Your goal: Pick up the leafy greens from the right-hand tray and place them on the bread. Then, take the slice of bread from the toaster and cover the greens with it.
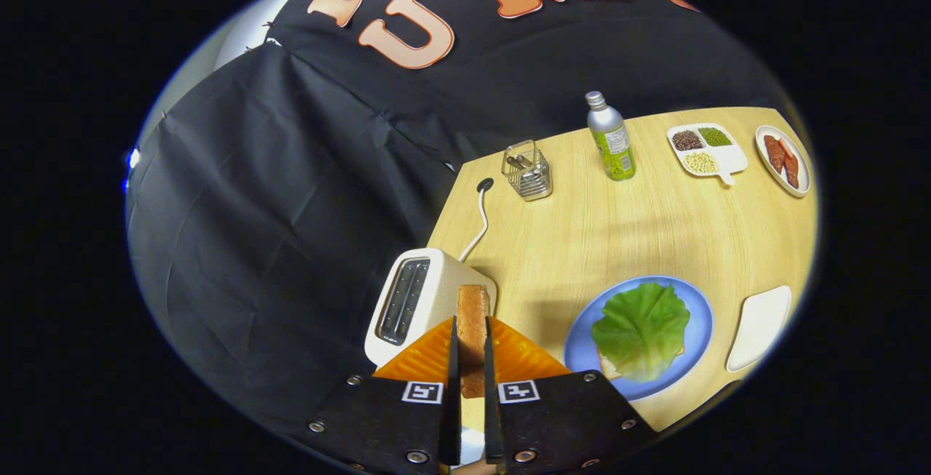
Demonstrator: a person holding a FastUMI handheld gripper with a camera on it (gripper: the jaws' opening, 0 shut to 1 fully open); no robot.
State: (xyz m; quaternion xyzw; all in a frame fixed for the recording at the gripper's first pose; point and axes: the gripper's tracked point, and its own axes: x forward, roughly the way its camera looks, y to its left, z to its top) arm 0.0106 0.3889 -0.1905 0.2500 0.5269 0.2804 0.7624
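The gripper (pixel 471 348) was closed on the slice of bread (pixel 473 329) — held edge-on above the toaster (pixel 418 300). The leafy greens (pixel 641 328) were already laid on the bread on the blue plate (pixel 698 315) — covering them remained, calling for a carry across and a flat turn.

Your bystanders on the wooden table (pixel 654 228)

From table centre: wire basket (pixel 526 169) at 10 o'clock, bottle (pixel 611 137) upright at 12, divided dish (pixel 705 149) of beans at 1, oval plate (pixel 782 160) with reddish strips at 2; white cable (pixel 476 224) at 9.
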